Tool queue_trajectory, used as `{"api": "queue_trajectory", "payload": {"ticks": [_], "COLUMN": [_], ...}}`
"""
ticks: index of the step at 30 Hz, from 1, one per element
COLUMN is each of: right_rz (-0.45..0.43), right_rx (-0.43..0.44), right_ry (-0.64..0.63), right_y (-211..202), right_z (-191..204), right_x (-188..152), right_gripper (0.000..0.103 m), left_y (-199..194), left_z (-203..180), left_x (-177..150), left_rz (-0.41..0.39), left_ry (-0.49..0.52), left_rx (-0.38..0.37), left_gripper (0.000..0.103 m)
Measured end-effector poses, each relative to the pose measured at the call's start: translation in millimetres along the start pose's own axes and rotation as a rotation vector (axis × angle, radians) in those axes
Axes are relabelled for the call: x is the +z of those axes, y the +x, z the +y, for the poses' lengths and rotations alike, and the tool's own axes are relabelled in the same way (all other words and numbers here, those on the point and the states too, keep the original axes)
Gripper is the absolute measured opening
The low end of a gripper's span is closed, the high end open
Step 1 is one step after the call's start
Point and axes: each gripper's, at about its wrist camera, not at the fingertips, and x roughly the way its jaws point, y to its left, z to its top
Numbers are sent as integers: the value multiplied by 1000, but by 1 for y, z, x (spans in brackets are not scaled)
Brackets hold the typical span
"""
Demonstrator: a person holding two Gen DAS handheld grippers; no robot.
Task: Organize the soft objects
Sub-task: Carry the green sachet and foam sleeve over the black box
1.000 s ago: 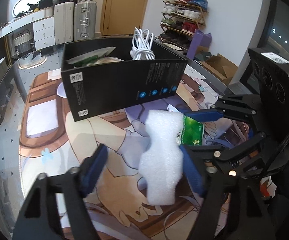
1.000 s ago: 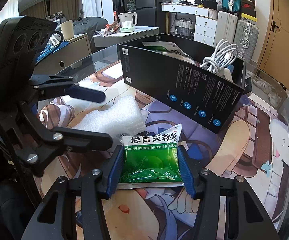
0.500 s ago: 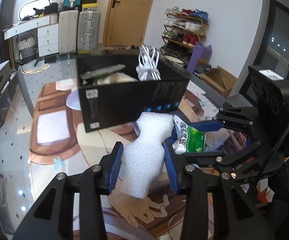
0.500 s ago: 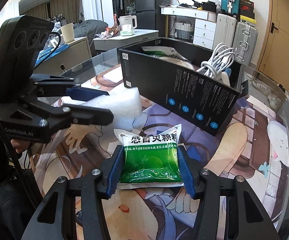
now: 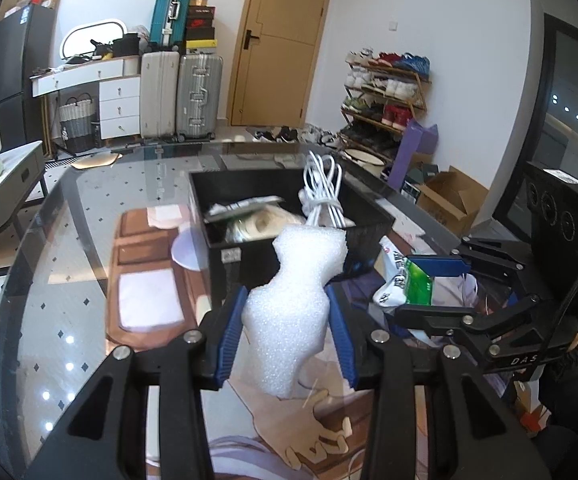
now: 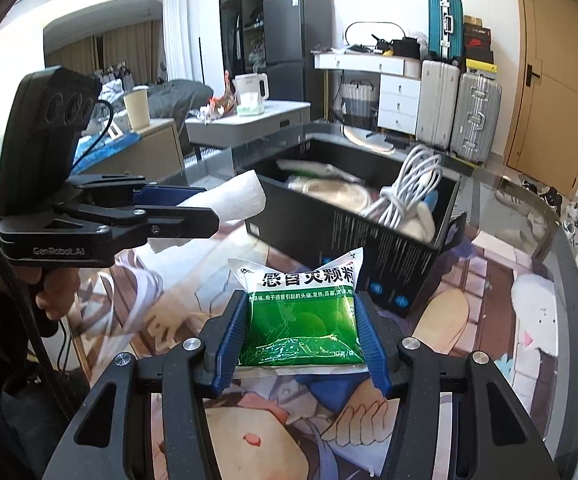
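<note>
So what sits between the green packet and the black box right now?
Nothing: in the right wrist view only bare printed mat separates the green packet from the black box.

**Bright daylight, glare on the glass, strong fisheye bending**

Daylight is filling the room in both views, and the white walls are glowing evenly. The glass table top (image 5: pixel 69 240) is throwing back a pale sheen and small bright spots at the left of the left wrist view. The white foam piece (image 5: pixel 293 304) is reading nearly overexposed, its texture fading at the top. In the right wrist view, the curtained window area (image 6: pixel 89 52) is washing out slightly. Both pictures are bending hard toward their edges, with black corners closing in. The door (image 5: pixel 285 40) is bowing. Shadows are staying soft. Far furniture is looking slightly smeared.
</note>
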Motion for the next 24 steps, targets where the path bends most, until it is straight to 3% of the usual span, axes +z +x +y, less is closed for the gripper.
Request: {"api": "queue_trajectory", "payload": {"ticks": [9, 24], "right_rz": [-89, -125], "right_rx": [-29, -46], "right_ry": [31, 19], "right_y": [-7, 10], "right_z": [-10, -20], "right_x": [22, 59], "right_gripper": [53, 53], "left_y": [-5, 24], "left_z": [13, 22], "left_x": [19, 59], "left_rz": [-57, -83], "left_ry": [-38, -57], "left_rx": [49, 54], "left_gripper": [40, 40]}}
